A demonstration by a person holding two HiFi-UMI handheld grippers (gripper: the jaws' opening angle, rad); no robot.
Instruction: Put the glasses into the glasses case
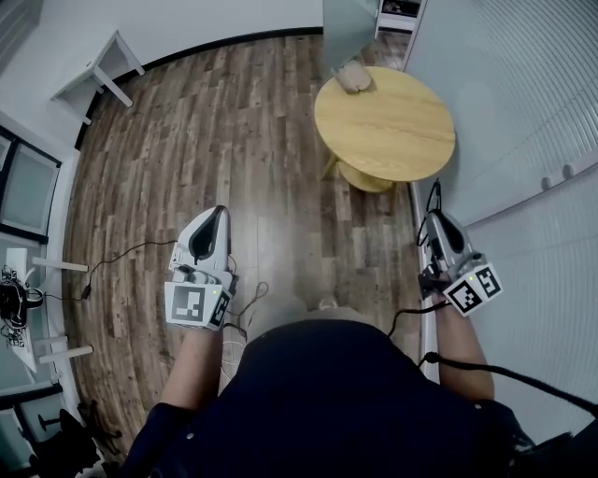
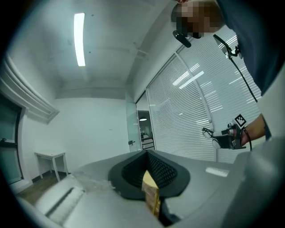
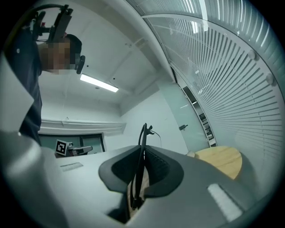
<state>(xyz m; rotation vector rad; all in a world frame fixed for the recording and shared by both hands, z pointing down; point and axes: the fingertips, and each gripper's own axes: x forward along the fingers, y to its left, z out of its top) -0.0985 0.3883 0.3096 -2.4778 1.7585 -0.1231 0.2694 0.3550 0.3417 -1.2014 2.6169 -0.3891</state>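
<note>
The person's dark-shirted torso [image 1: 327,392] fills the near edge of the head view, with both forearms reaching forward over a wood-plank floor [image 1: 234,140]. The left gripper [image 1: 220,215] points ahead with its fingers pressed together on nothing. The right gripper [image 1: 437,219] is held close to the wall of white blinds [image 1: 523,93], well apart from the left. Its fingers pinch the glasses [image 3: 141,147] by a thin black part that stands up between the pads. The glasses are therefore in the air, not on the surface.

A thin black cable [image 1: 121,257] trails across the floor to the left, towards a desk [image 1: 23,345] at the left edge that carries dark gear.

Further ahead stands the round wooden surface [image 1: 402,140], nearer the blinds than the middle of the room. Most of its top is bare. A small tan case [image 1: 355,77] lies at its far edge, too small to show whether it is open.

Beyond that are a frosted glass panel [image 1: 350,23] and white walls, with a small white side table [image 1: 98,70] against the far left wall. A strip light [image 2: 79,39] glows on the ceiling.
</note>
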